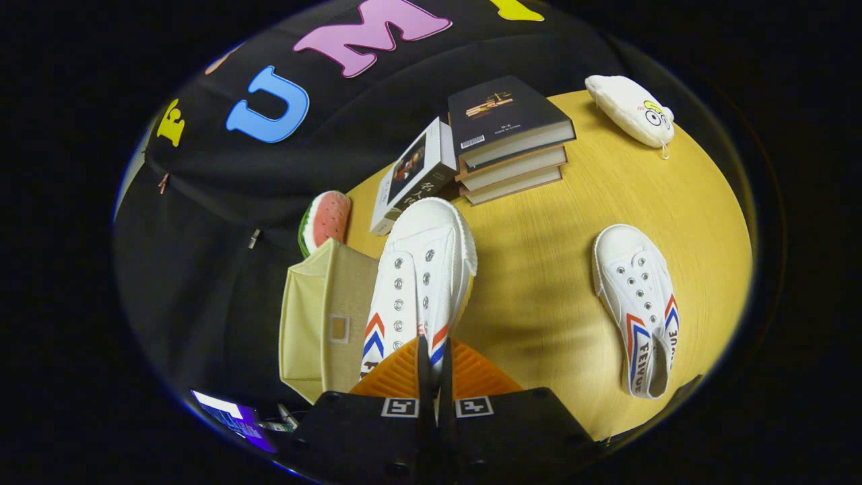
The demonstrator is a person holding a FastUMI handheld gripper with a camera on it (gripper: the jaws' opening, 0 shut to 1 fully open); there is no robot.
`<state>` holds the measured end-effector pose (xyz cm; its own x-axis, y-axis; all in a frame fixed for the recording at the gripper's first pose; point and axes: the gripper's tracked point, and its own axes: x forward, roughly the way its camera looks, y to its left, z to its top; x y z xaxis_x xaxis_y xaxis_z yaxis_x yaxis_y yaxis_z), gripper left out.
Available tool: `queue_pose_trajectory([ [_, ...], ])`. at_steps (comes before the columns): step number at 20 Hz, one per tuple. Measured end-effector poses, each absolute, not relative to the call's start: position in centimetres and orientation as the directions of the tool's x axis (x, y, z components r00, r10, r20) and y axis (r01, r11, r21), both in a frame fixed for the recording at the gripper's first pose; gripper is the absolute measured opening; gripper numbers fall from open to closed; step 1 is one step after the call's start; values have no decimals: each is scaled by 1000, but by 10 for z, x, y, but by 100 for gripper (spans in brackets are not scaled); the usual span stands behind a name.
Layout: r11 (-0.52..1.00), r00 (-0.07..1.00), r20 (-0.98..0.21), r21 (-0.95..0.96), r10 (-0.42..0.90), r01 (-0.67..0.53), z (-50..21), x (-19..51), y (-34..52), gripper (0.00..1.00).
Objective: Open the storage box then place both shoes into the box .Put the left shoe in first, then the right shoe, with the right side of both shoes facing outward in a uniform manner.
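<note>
You hold the gripper point(434, 364) pinched on the heel collar of one shoe point(421, 269), toe pointing away, lifted just beside the storage box point(323, 323) for loading; probably the left shoe; the other shoe point(636, 303) waits on the table point(539, 269), well apart.

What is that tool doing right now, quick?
Tool: closed, holding a white shoe by its heel edge, lifted beside the beige storage box.

1. The gripper point(435, 377), fingers pinched together on the held shoe point(417, 283), covers that shoe's heel.
2. The shoe hides part of the storage box point(323, 323).
3. The book point(411, 176) lettering is unreadable.
</note>
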<state>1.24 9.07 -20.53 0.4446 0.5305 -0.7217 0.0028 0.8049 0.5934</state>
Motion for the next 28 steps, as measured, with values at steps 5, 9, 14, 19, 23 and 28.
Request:
queue_pose_trajectory([
  [5, 764, 457, -660, 642, 596, -68, -152, 10, 124, 5],
  [9, 719, 439, -615, 685, 655, -114, -118, 5, 177, 5],
  [14, 698, 401, -602, 701, 690, -148, -120, -1, 258, 5],
  [19, 721, 362, -644, 679, 674, -135, -161, -10, 324, 5],
  [23, 755, 357, -688, 651, 632, -79, -193, -12, 340, 5],
  [28, 778, 329, -728, 627, 602, -38, -223, -8, 347, 5],
])
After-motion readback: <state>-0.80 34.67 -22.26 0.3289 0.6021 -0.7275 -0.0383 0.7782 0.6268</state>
